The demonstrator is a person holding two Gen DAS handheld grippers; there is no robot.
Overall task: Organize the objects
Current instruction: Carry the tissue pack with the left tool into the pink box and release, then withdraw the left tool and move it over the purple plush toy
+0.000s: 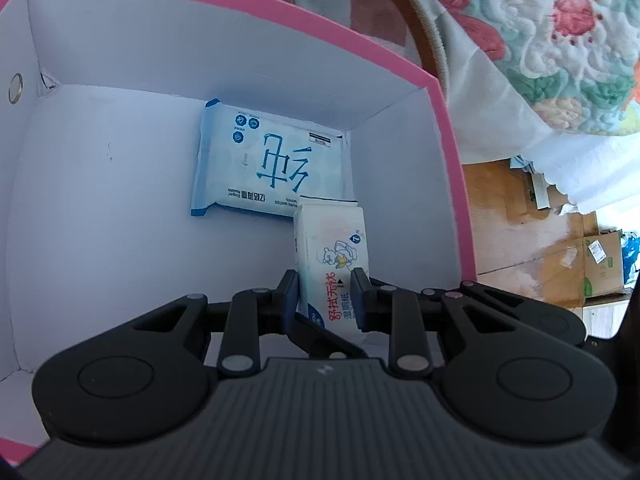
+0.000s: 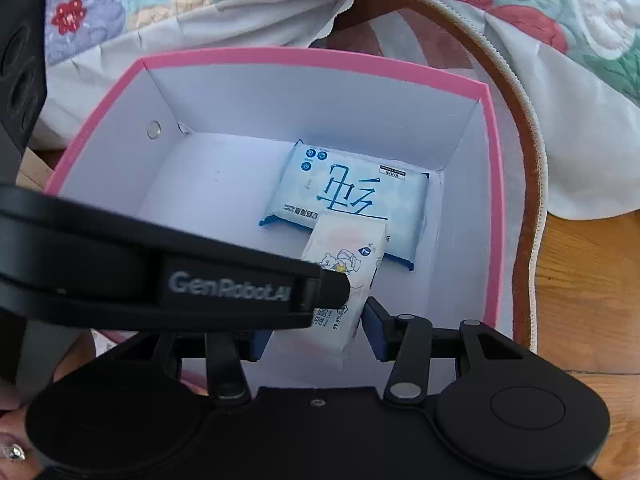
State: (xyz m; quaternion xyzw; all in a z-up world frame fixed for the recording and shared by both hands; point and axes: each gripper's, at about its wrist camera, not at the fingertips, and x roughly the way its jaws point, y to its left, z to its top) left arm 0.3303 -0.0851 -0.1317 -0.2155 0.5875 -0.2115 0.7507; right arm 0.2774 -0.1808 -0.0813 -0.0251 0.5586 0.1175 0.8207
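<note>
A pink-rimmed box (image 1: 448, 128) with white inner walls holds a blue-and-white wipes pack (image 1: 268, 164) lying flat at its far right corner. My left gripper (image 1: 325, 286) is inside the box, shut on a small white tissue pack (image 1: 334, 248) with a bear picture and red characters; the pack's far end overlaps the blue pack. In the right wrist view, the left gripper's arm (image 2: 200, 280) crosses in front. The box (image 2: 492, 200), blue pack (image 2: 348, 192) and white pack (image 2: 348, 276) show there. My right gripper (image 2: 316, 328) hovers open at the box's near side, holding nothing.
A floral quilt (image 1: 552, 40) and white cloth (image 2: 580, 140) lie behind and right of the box. A brown curved rim (image 2: 524, 160) runs along the box's right. Wooden floor (image 2: 592, 288) and cardboard boxes (image 1: 600, 264) are at the right.
</note>
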